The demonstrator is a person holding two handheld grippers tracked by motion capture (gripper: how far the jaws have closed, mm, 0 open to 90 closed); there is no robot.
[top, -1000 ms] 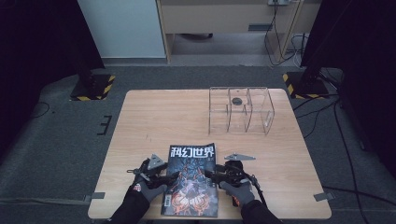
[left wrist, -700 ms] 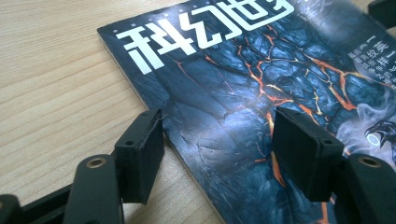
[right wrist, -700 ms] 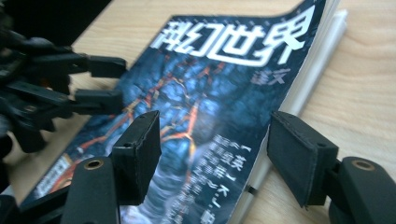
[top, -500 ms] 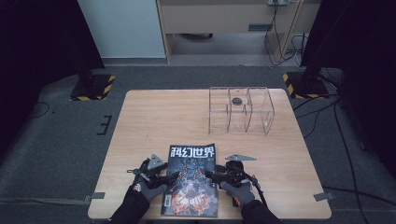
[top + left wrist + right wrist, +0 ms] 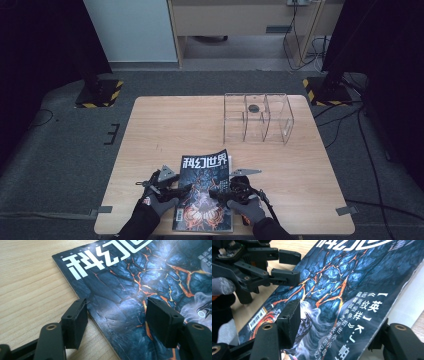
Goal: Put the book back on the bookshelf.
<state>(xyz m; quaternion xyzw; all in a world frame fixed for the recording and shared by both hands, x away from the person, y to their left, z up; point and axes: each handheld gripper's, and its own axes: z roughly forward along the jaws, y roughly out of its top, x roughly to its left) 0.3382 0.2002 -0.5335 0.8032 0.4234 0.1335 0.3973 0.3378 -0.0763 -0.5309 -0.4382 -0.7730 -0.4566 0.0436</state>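
**Two grippers at a magazine's side edges**

The left gripper (image 5: 181, 190) sits low over the left edge of the magazine (image 5: 205, 192), its jaws apart: in the left gripper view one pad (image 5: 75, 321) stands over the bare wood just off the spine edge and the other (image 5: 162, 320) hovers above the dark cover, with the edge lying between them and neither pad pressing on it. The right gripper (image 5: 216, 192) meets the magazine from the opposite side. Its jaws have just been closing, with the raised right edge of the cover between them; in the right gripper view one pad (image 5: 290, 321) is above the printed face and the other is tucked below the lifted edge, so a firm pinch cannot be told. A gloved hand (image 5: 159, 204) holds the left tool and another (image 5: 248, 211) the right.

The magazine lies near the front edge of the wooden table (image 5: 165, 130), title end pointing away from the person, its cover blue-black with orange cracks. A clear plastic rack (image 5: 256, 117) stands well apart at the far right of the table.
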